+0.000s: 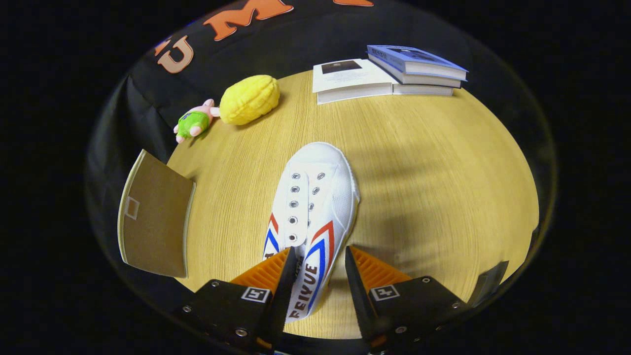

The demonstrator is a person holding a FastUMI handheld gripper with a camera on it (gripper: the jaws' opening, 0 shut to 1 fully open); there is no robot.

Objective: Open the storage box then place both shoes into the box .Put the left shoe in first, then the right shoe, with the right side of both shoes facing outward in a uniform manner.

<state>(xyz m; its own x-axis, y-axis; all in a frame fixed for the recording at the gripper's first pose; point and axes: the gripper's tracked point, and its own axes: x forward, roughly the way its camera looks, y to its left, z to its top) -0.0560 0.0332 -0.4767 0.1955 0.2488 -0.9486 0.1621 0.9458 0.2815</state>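
Fingers of the hand-held gripper (320, 276) stood apart astride the heel end of the white canvas shoe (310, 217), which lay on the tabletop (434, 187) toe pointing away; closing squarely on both sidewalls near the collar should keep it level

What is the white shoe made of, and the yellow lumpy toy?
White shoe: looks like canvas, matte woven upper, metal-looking eyelets. Its heel end sits between the open gripper fingers. Yellow toy: probably soft plush, fuzzy and puffy. Table: wood-look, fine grain.
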